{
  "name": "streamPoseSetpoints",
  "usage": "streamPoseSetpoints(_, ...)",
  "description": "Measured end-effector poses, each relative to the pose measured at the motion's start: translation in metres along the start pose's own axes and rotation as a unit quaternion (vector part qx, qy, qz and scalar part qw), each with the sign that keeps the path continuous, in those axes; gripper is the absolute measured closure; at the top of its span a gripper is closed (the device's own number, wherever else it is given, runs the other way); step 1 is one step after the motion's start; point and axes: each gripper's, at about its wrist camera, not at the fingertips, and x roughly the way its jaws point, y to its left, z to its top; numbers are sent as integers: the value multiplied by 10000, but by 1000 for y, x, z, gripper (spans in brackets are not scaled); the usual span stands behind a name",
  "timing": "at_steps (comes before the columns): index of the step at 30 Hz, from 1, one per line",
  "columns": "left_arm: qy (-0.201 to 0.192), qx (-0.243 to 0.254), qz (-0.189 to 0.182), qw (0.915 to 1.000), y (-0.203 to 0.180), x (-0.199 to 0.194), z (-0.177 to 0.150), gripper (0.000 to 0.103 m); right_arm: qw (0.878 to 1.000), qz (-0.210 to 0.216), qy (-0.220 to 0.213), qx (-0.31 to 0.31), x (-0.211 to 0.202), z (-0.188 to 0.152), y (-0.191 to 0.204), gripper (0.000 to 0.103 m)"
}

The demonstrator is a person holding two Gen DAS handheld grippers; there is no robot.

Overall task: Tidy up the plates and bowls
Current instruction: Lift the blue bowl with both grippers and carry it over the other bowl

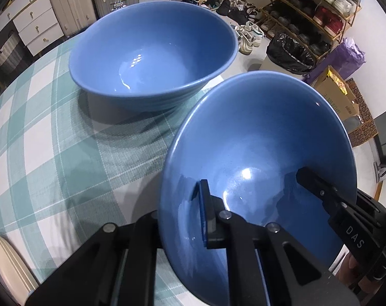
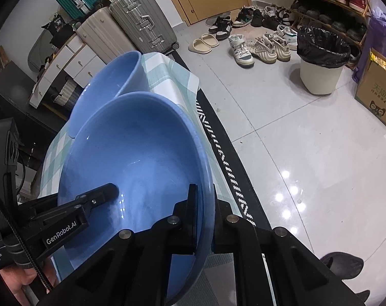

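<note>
While both hand-held grippers were clamped on it, the near blue bowl (image 1: 256,158) filled the lower right of the left wrist view, tilted, its rim gripped on two sides. The left hand-held gripper (image 1: 182,219) stood at the bottom centre of that view, one finger inside the bowl and one outside, closed on the rim. The right hand-held gripper (image 2: 205,219) sat at the bottom centre of the right wrist view, likewise closed on the rim of the same bowl (image 2: 131,168); in the left wrist view it entered from the lower right edge (image 1: 328,196).

A second blue bowl (image 1: 152,58) sat upright on the table (image 1: 40,140) in the upper centre of the left wrist view, just beyond the held one. The table carried a green-and-white checked cloth. A cream plate edge (image 1: 7,262) showed at the lower left.

Beyond the table: suitcases (image 2: 139,25) at upper left of the right wrist view, loose shoes (image 2: 259,43) at upper centre, a shoe rack (image 1: 315,12), a black-lined bin (image 2: 323,61), and a cardboard box (image 2: 379,89) at right.
</note>
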Motion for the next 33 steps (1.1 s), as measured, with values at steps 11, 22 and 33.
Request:
streamPoseSetpoints(11,-397,-97,-139,9991,8,-59,-23,95,9993,-80,-280,-252,-49,-11,23,96)
streamPoseSetpoints(22,-788,-302,-11,9964,50,-142,-68,95,9968,102,-500,-609,-101,-42,85,96)
streamPoseSetpoints(33,-830,-747,219,9935,111,-178,-130,95,9939,370,-408,-955,-121,-99,171,96)
